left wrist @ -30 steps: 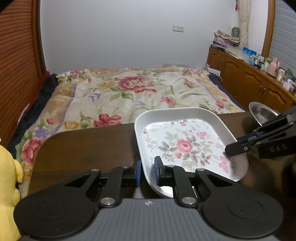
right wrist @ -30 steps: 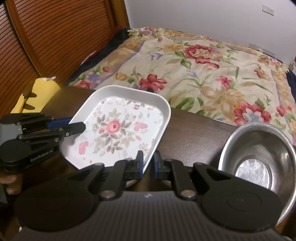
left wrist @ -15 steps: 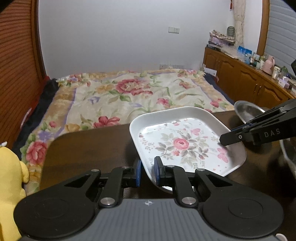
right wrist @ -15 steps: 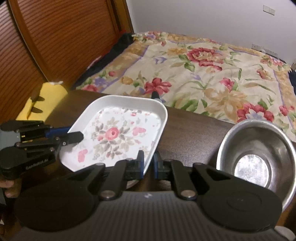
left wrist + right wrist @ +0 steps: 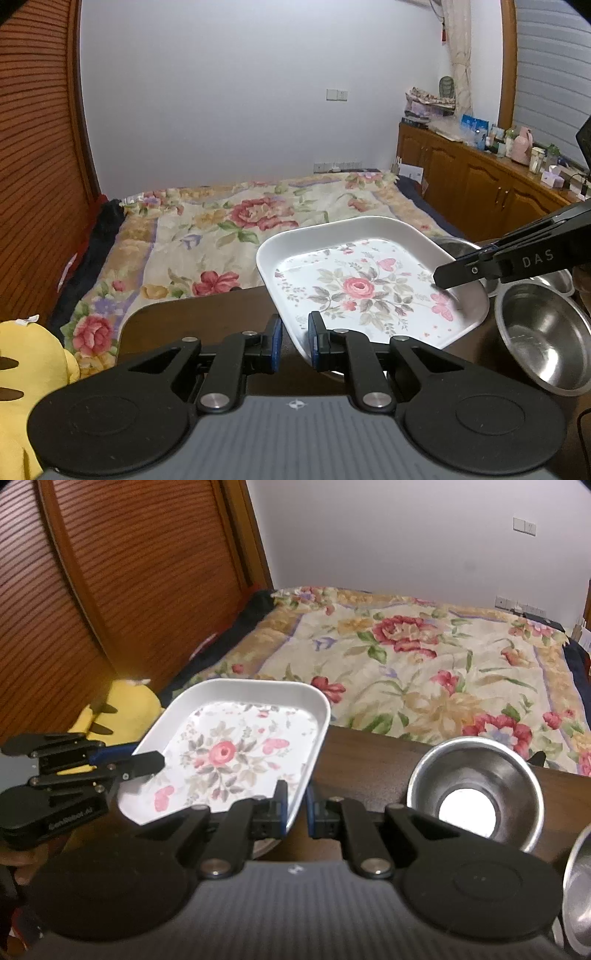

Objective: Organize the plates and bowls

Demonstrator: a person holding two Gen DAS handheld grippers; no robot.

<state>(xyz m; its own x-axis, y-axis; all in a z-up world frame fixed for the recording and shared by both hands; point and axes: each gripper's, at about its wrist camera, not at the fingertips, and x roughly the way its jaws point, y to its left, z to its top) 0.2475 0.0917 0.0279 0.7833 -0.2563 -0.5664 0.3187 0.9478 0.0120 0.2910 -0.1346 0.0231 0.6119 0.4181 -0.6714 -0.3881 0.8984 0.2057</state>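
Both grippers, left [image 5: 295,338] and right [image 5: 295,806], have their jaws clamped on the floral plate [image 5: 369,288], now lifted higher off the table [image 5: 369,760] (steel bowl [image 5: 474,794] probably next).

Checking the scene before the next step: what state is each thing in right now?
floral plate: lifted off the table, tilted, held at two edges.
left gripper: shut on the plate's near rim.
right gripper: shut on the plate's rim.
steel bowl: upright, empty, on the table.
second steel bowl: upright, empty.
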